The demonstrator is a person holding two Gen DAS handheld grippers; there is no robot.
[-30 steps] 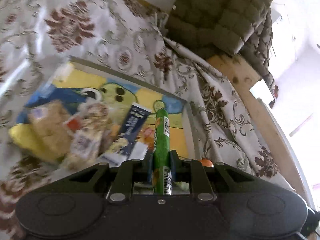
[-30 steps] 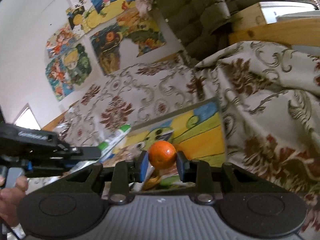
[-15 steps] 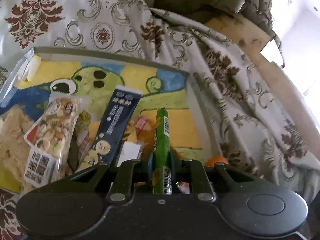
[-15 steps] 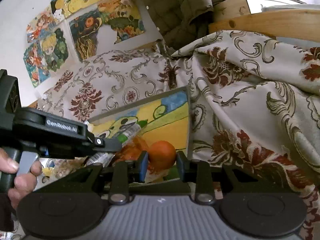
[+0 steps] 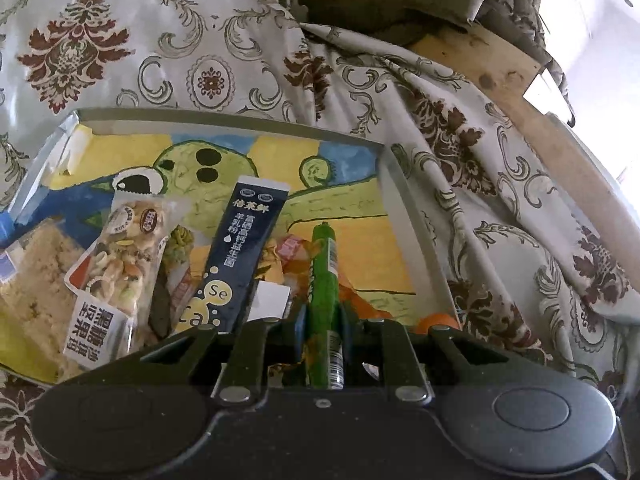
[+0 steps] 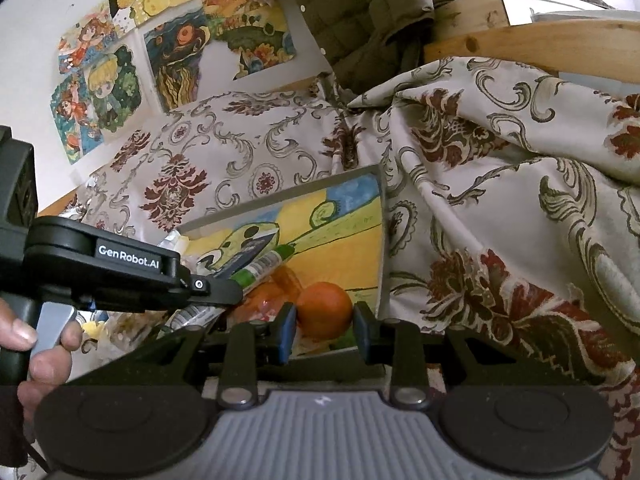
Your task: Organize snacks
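Note:
A shallow tray (image 5: pixel 394 168) with a painted yellow, green and blue bottom lies on the patterned cloth; it also shows in the right wrist view (image 6: pixel 376 184). My left gripper (image 5: pixel 323 320) is shut on a green stick packet (image 5: pixel 324 276), held low over the tray's right part. Snack packs lie in the tray: a dark blue sachet (image 5: pixel 244 248), a nut bar pack (image 5: pixel 120 256), a crumbly cake pack (image 5: pixel 36 280). My right gripper (image 6: pixel 324 324) is shut on an orange (image 6: pixel 325 309) at the tray's near right corner. The left gripper (image 6: pixel 216 292) shows at left.
A floral cloth (image 5: pixel 460 160) covers the surface and bunches up right of the tray. A wooden bed rail (image 5: pixel 560 140) runs behind it, with a quilted olive jacket (image 6: pixel 360 20) above. Paintings (image 6: pixel 180 52) hang on the wall.
Both grippers have come down and closer to the tray. The green stick now sits low over the snacks, and the orange has dropped to the tray's right corner.

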